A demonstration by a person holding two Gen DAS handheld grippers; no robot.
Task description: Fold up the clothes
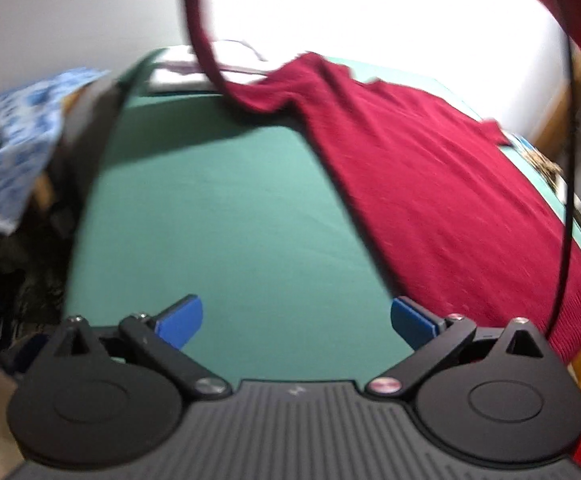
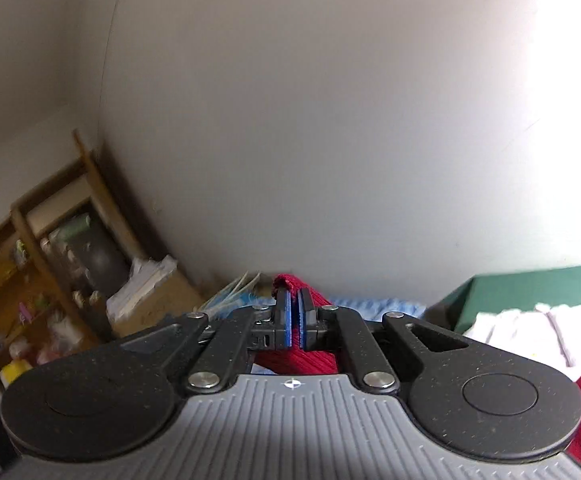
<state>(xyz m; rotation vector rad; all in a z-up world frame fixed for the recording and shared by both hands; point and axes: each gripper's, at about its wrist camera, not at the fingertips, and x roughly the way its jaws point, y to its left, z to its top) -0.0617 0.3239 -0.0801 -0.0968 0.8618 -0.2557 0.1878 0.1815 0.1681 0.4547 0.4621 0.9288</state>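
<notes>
Left wrist view: the left hand-held gripper [image 1: 296, 322] hangs over bare green table [image 1: 218, 216], its blue pads spread wide with nothing between them. The red sweater [image 1: 430, 168] lies mostly flat along the right side of the table, while one strip of it, likely a sleeve [image 1: 200, 24], rises off the far end and out of the top of the frame. My guess is that the sleeve is being carried over the body for a fold. To do that well, the lifted end should travel across without dragging the body, and the free gripper could pin the near hem. A blue patterned cloth [image 1: 14, 140] hangs at the left, blurred. Where the sleeve ends is cut off, and the red mass at top right is too close to read.

Right wrist view: the right hand-held gripper [image 2: 294, 314] is pressed together on a fold of red knit, raised and facing the wall [image 2: 310, 120]. A shelf [image 2: 46, 276] of small items stands at the left and white cloth [image 2: 530, 328] at the right. How much fabric is pinched is hidden behind the pads, and the table barely shows.
</notes>
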